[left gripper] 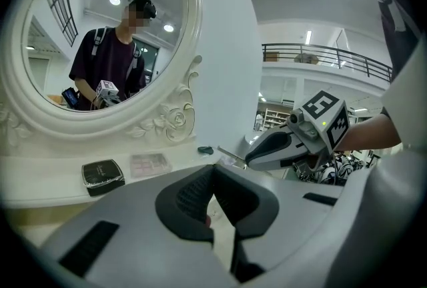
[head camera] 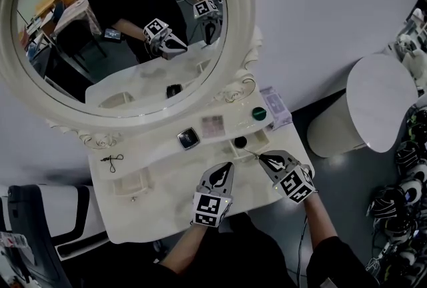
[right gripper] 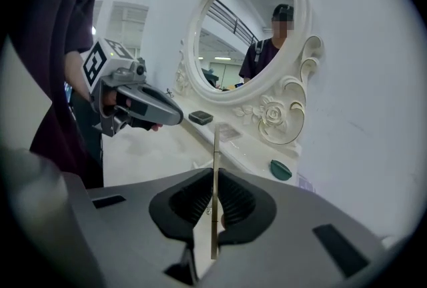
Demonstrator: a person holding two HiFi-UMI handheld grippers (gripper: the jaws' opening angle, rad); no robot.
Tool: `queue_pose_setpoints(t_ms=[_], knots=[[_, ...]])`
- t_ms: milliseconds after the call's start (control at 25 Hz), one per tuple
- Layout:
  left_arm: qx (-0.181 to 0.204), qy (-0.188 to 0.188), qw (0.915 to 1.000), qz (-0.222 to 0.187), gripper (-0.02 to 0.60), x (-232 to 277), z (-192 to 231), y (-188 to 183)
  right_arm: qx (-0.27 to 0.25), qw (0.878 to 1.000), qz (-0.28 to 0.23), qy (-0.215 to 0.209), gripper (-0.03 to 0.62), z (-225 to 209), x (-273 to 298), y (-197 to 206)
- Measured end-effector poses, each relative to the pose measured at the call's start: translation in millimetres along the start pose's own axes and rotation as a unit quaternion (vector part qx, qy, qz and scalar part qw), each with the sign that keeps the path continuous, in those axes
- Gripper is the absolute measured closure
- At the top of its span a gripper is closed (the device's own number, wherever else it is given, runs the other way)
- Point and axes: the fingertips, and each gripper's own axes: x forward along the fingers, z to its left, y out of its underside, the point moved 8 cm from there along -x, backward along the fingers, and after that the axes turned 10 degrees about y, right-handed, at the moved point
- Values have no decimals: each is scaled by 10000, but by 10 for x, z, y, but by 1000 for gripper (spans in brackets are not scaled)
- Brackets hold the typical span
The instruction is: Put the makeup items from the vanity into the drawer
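Our right tongs (right gripper: 215,203) pinch a thin pale-gold makeup stick (right gripper: 215,160), its long axis standing upright across the pads. The small open white drawer (head camera: 261,139) lies just ahead of their tips, nearer this hand. Our left tongs (left gripper: 212,203), beside them, are pressed together on nothing. Gold script on the black square compact (left gripper: 102,173) is too small to read

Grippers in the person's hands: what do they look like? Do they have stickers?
Both the left gripper and the right gripper have smooth light-grey shells narrowing to a point, with black ribbed fingers inside. Each carries a white cube printed with black square markers. The person's sleeve is dark.
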Motion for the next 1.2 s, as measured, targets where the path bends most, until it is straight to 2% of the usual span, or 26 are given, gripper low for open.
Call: queue_pose_setpoints(t_ms=[280, 640, 920, 1200], knots=[[-79, -5, 9999, 141, 566, 201, 133, 37, -951, 9945, 418, -141, 551, -127, 261, 79], [-194, -48, 9996, 214, 566, 453, 330, 152, -1959, 9759, 862, -433, 551, -289, 653, 195], [-276, -77, 9993, 255, 566, 451, 356, 215, -2204, 9693, 929, -573, 551, -271, 787, 220], [-306, -136, 9991, 248, 566, 429, 372, 234, -2061, 9740, 795, -496, 539, -252, 782, 225]])
